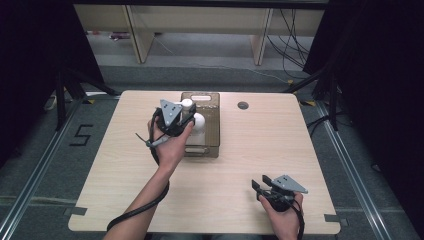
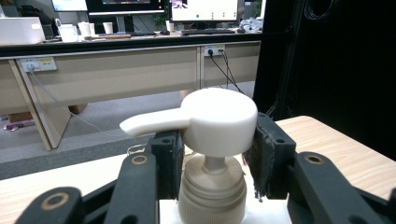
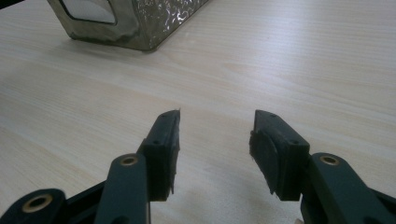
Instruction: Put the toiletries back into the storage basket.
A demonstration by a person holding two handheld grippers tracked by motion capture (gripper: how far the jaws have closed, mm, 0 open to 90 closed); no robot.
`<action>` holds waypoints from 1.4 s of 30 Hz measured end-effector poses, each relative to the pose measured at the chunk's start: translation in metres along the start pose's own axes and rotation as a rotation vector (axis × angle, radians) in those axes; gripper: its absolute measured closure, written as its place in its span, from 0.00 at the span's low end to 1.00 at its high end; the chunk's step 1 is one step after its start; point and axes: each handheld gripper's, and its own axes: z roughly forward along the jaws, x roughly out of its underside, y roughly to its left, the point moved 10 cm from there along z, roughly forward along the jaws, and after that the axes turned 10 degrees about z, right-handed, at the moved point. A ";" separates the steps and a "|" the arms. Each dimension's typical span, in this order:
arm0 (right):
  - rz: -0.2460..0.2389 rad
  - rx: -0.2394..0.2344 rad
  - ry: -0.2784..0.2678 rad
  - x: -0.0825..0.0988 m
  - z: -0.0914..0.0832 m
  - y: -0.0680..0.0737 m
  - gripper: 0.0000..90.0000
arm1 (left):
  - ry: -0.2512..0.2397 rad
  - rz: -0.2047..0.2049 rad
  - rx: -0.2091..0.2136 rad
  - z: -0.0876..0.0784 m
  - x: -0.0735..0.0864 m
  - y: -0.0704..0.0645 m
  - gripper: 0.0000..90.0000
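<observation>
1. Nearest the high camera, our two forearms come in from the bottom edge of the frame, one at lower left and one at lower right.
2. We work at a pale wooden table (image 1: 250, 165) that takes up the middle of the high view; it has a small round hole (image 1: 243, 105) in its upper middle.
3. On the table, just above centre, we see a dark see-through tray (image 1: 212, 120), longer than wide; in the right gripper view one of its corners sits at upper left.
4. In the tray stands a white pump bottle (image 1: 199, 124), upright, at the tray's left side. In the left gripper view its pump head (image 2: 219, 121) sits at centre, with the spout pointing to the left of that frame and the ribbed collar below it.
5. Our left gripper (image 1: 181, 118) is at the bottom of the left gripper view with its jaws on either side of the pump head. The left pad (image 2: 172, 154) lies against the head's underside and neck, the right pad against the head's right rim. We cannot tell whether they press on it or merely lie beside it.
6. Our right gripper (image 1: 261, 183) rests at lower right of the high view, well apart from the tray. Its jaws stand wide with bare table between them.
</observation>
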 end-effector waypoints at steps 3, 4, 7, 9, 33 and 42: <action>-0.001 0.001 -0.001 0.000 0.000 0.000 0.58 | 0.002 -0.007 0.002 0.001 0.002 0.000 0.62; -0.002 0.001 -0.001 0.000 0.000 0.000 0.58 | 0.001 -0.007 0.002 0.001 0.002 0.000 0.61; 0.000 0.000 0.000 0.000 0.000 0.000 0.58 | 0.001 -0.009 -0.001 0.001 0.004 0.001 0.59; 0.000 -0.001 -0.001 0.000 0.000 0.000 0.58 | -0.004 -0.013 -0.004 0.001 0.003 0.002 0.56; 0.032 -0.008 -0.001 0.001 0.001 0.003 0.58 | -0.025 -0.008 0.029 -0.023 0.015 0.010 0.46; -0.002 0.002 -0.008 -0.001 0.001 0.000 0.58 | -0.027 0.006 0.046 -0.041 0.022 0.017 0.45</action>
